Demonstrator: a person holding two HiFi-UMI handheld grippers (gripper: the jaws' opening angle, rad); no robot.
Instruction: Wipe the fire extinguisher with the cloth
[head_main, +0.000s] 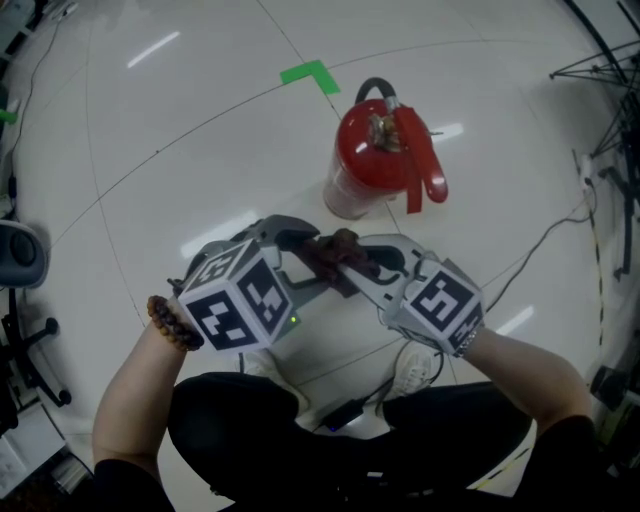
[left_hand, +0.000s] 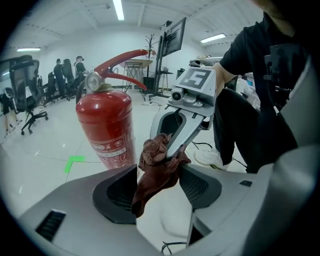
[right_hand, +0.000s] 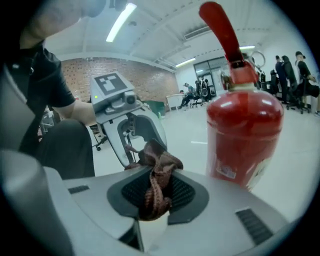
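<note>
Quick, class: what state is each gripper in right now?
Left gripper: open, jaws wide apart; the brown cloth hangs between them, not clamped.
Right gripper: closed, holding the brown cloth.

The left forearm (head_main: 130, 390) and right forearm (head_main: 530, 365), both bare, reach in from the lower corners of the head view. The two tongs meet tip to tip just below the frame's centre. The left tongs (left_hand: 157, 187) stand wide apart, their pads pressing nothing, with the cloth (left_hand: 160, 167) hanging between them. The right tongs (right_hand: 155, 192) are clamped on that bunched cloth.
</note>
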